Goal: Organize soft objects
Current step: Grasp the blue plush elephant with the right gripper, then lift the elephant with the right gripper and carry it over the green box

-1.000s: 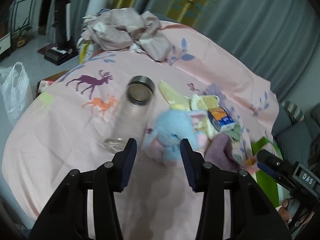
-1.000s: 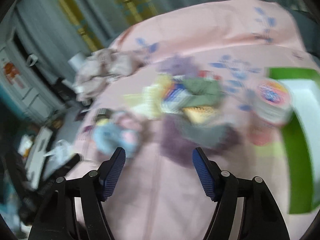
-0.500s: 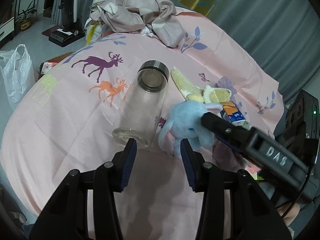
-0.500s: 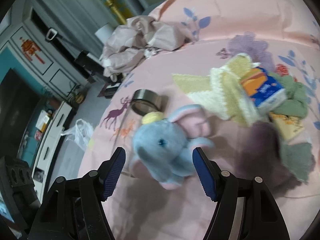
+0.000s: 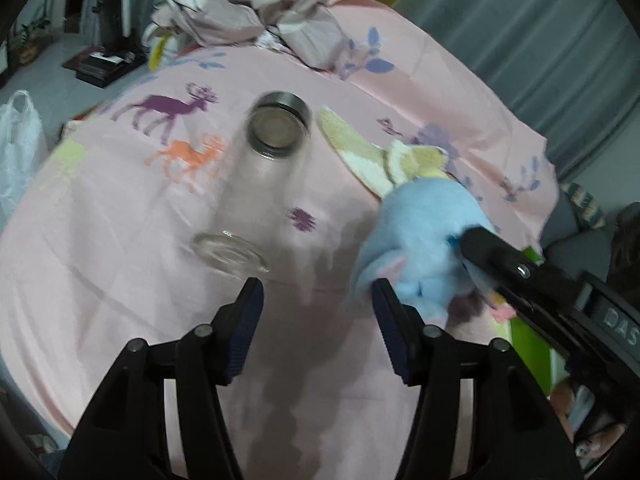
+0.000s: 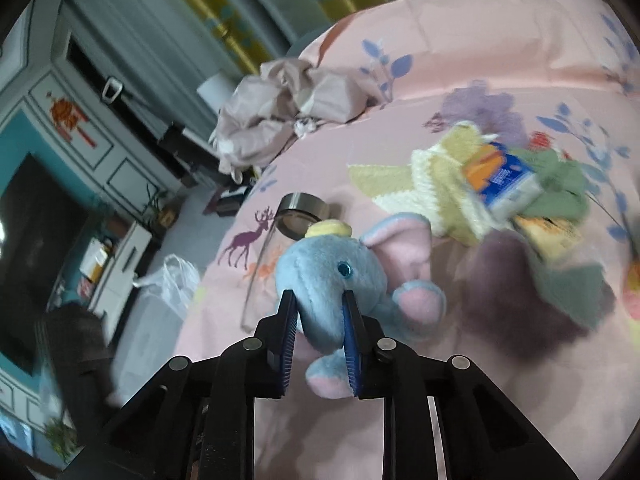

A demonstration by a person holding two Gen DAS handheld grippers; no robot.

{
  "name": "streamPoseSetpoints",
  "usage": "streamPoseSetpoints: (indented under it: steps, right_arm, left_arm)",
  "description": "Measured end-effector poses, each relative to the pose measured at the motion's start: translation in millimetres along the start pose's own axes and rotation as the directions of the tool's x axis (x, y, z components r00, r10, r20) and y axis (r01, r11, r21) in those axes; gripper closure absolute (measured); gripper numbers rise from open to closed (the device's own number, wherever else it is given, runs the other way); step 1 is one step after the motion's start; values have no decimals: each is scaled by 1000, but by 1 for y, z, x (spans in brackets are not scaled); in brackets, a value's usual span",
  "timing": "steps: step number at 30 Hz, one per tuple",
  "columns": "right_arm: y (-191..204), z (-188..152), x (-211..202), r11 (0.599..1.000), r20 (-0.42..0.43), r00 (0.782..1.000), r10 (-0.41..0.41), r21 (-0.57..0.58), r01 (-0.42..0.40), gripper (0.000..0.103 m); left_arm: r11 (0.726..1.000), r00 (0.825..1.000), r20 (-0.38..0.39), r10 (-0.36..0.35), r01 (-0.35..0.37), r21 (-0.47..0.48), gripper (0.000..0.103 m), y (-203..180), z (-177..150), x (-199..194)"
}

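Left wrist view takes in most of the pink bedsheet (image 5: 120, 248), printed with deer and leaves and spread over the whole surface. At its far end sits a heap of crumpled beige cloth (image 5: 248, 12). Nearer the middle, a clear glass bottle (image 5: 256, 196) lies on its side with its metal cap pointing away. To its right are yellow and cream knitted cloths (image 5: 384, 156), one corner of them reaching toward the bottle's cap. The left gripper (image 5: 316, 312) hangs over bare sheet just short of the bottle's base, jaws spread wide with nothing between them.

From the right wrist view, the blue elephant plush (image 6: 332, 276), with pink ears and a small yellow hat, is clamped at its lower face by the right gripper (image 6: 320, 332); the blue pads press into the fur from both sides. I can't say whether the toy is clear of the sheet or resting on it. Behind it, to the right, a small orange and blue carton (image 6: 500, 176) lies on the knitted cloths beside a green cloth (image 6: 560, 184), and a dark purple cloth (image 6: 504, 280) sits nearer.
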State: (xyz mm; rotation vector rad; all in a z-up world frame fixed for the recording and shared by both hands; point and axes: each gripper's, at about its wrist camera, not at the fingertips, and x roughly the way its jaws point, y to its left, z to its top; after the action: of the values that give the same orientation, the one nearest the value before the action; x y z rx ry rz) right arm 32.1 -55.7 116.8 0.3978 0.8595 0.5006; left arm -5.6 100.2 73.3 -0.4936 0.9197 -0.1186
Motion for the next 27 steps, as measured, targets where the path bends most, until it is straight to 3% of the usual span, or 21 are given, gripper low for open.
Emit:
streamPoseSetpoints:
  steps: [3, 5, 7, 10, 14, 17, 19, 21, 23, 27]
  right_arm:
    - [-13, -9, -16, 996, -27, 1000, -11, 89, 13, 80]
    - [-24, -15, -19, 990, -50, 999, -5, 138, 12, 80]
    - [-33, -21, -16, 985, -73, 997, -15, 173, 28, 80]
    - [-47, -23, -3, 972, -111, 993, -33, 227, 58, 80]
    - [-50, -20, 5, 972, -113, 993, -26, 228, 51, 79]
    - [-53, -23, 13, 971, -149, 989, -21, 231, 55, 79]
    - [-57, -23, 11, 969, -147, 989, -12, 241, 47, 78]
    - [-60, -21, 4, 971, -136, 990, -19, 232, 51, 65]
    - [-61, -17, -7, 975, -93, 995, -36, 217, 56, 42]
    - [-66, -12, -18, 977, -33, 997, -76, 198, 81, 39]
  left_arm:
    - [996, 996, -47, -81, 83, 33, 33, -11, -5, 1]
    - [991, 991, -70, -114, 119, 63, 29, -19, -10, 2]
    - [987, 989, -86, -124, 131, 90, 20, -27, -15, 4]
    - [981, 982, -137, -126, 144, 131, 15, -36, -23, 13]
    - [982, 975, -201, -97, 127, 139, 15, -39, -33, 34]
    - [992, 979, -196, -63, 83, 95, 18, -31, -32, 43]
    - [997, 980, -197, -37, 51, 65, 30, -26, -29, 47]
    - [999, 978, -205, -41, 46, 24, 30, -17, -26, 48]
    - [998, 978, -203, -57, 56, -14, 32, -12, -24, 46]
    - [998, 985, -161, -65, 66, -1, 34, -15, -22, 35]
